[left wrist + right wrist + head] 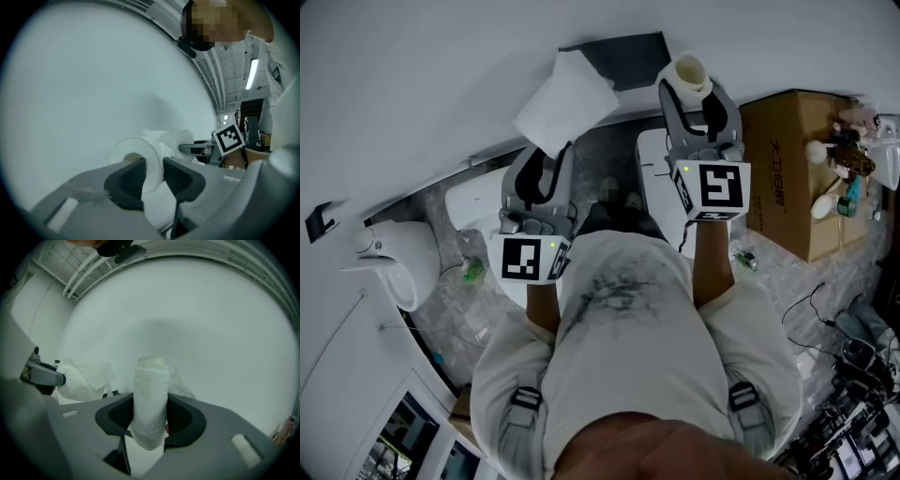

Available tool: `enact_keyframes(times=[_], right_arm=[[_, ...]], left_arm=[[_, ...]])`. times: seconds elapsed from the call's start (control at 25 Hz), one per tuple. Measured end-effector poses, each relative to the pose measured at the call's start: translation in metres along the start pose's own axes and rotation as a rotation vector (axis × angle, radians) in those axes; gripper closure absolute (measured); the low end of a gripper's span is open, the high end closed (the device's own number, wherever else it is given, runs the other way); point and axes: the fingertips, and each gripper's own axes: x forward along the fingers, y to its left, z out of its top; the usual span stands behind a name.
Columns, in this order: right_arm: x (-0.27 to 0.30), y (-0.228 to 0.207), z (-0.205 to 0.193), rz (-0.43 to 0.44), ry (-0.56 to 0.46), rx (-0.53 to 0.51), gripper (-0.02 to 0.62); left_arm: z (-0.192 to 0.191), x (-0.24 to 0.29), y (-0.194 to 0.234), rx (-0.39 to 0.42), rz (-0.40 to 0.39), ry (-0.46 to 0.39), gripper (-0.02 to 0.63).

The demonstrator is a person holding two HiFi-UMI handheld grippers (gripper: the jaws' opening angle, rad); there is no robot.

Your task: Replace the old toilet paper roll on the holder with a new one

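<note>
In the head view both grippers point at the white wall. My left gripper (551,155) is shut on a full white toilet paper roll (567,98) with a loose sheet hanging off it. In the left gripper view one jaw of my left gripper (154,171) sits inside the roll's core and the other outside, pinching the paper wall (140,152). My right gripper (692,98) is shut on a thin, nearly used-up roll (687,73) with its cardboard core showing. In the right gripper view that slim roll (151,385) stands upright between the pads of my right gripper (151,420).
A dark rectangular panel (623,56) sits on the wall between the two rolls. A cardboard box (787,169) with bottles on top stands at the right. White bathroom fixtures (394,262) lie at the left and below the grippers. Cables (848,356) clutter the floor at lower right.
</note>
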Motion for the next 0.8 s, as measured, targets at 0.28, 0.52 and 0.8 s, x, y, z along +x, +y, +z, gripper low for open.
enact_keyframes(times=[0.28,0.52,0.8], right_arm=[[-0.025,-0.008,-0.021,0.024,0.014,0.004,0.408],[-0.033,-0.014,-0.050,0.046,0.058,0.007,0.408],[-0.024,-0.018,-0.090,0.059,0.120,-0.001,0.408]], left_arm=[[-0.013,-0.010,-0.030,0.000,0.000,0.007,0.477],[-0.030,-0.010,-0.053,-0.016,-0.017,0.023,0.477],[-0.057,0.001,-0.065,-0.026,-0.060,0.047,0.477]])
